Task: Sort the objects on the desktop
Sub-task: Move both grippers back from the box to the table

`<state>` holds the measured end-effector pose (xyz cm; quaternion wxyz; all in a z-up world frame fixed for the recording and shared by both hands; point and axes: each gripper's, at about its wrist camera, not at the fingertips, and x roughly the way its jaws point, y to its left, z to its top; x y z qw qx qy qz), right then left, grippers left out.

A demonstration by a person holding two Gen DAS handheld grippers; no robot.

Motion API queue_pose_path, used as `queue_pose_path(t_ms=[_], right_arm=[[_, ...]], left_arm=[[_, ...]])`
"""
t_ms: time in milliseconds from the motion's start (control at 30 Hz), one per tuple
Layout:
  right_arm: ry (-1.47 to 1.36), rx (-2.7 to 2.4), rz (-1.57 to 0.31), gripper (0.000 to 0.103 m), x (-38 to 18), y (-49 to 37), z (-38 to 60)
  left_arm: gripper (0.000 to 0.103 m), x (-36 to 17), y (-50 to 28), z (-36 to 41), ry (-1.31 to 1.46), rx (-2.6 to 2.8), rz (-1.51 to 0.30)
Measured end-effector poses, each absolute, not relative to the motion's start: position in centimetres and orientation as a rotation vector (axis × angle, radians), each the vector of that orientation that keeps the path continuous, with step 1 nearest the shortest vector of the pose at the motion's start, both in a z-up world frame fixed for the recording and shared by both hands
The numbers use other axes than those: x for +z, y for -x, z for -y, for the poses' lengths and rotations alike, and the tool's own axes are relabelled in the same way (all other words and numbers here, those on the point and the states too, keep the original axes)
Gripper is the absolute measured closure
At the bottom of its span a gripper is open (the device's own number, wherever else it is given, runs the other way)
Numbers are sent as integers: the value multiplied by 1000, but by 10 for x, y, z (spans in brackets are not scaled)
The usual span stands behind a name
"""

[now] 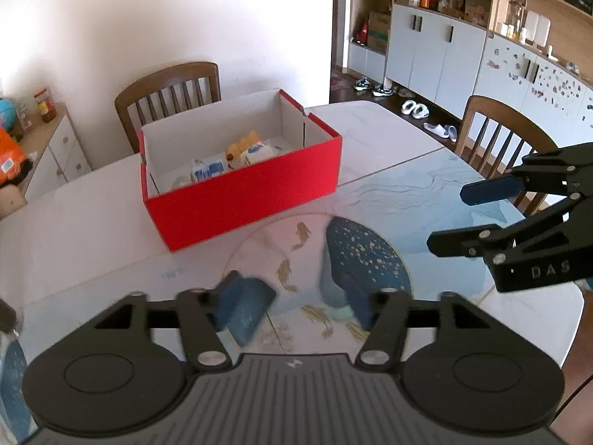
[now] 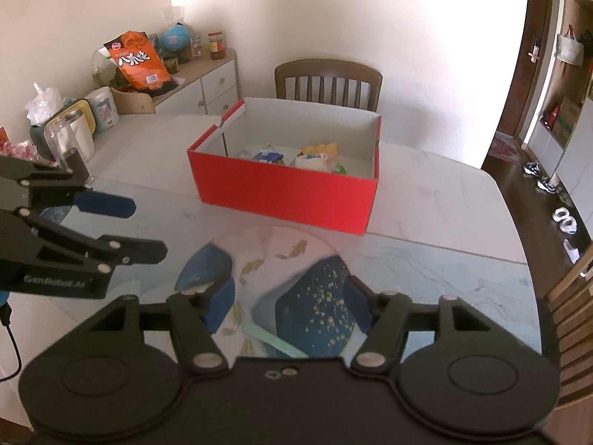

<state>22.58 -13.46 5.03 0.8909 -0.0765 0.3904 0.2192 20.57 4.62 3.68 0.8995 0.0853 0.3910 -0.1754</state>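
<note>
Red cardboard box with white inner walls — that is where your sorted things sit, and it stands on the pale marble-look table at about twelve o'clock from both of your tongs, a little toward eleven in the left wrist view and dead ahead in the right. Inside it lie small packets, blue-and-white and yellow; what each one is you cannot read from here. The box's long axis runs across your line of reach, its long red side facing you.

Your left gripper is released, nothing between its blue pads. Your right gripper is likewise parted and bare. Both hang over the round fish-and-wave printed mat, short of the box and not touching it.

Neither hand is clearly nearer the box — they stand side by side, the right one showing at three o'clock in the left view. No loose item shows on the mat itself, so judge the next pick to lie outside it, perhaps among the clutter at nine o'clock.
</note>
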Motion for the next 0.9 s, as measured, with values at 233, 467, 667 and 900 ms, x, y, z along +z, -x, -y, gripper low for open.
queue_pose_path(t_ms=[233,467,667,900], right_arm=[[166,449,-817,38,40,-213,147],[158,455,-830,35,26,-207,154],[159,469,-842,31,14,-202,156],[154,497,-845,25,3,-192,157]], left_arm=[[27,19,-177,-41,-161,-373,-832],[17,0,-147,-36,-164,-398,-850],[15,-19,-119,-37,-177,-451,-864],[3,-28,-95,-41,-171,-491,-858]])
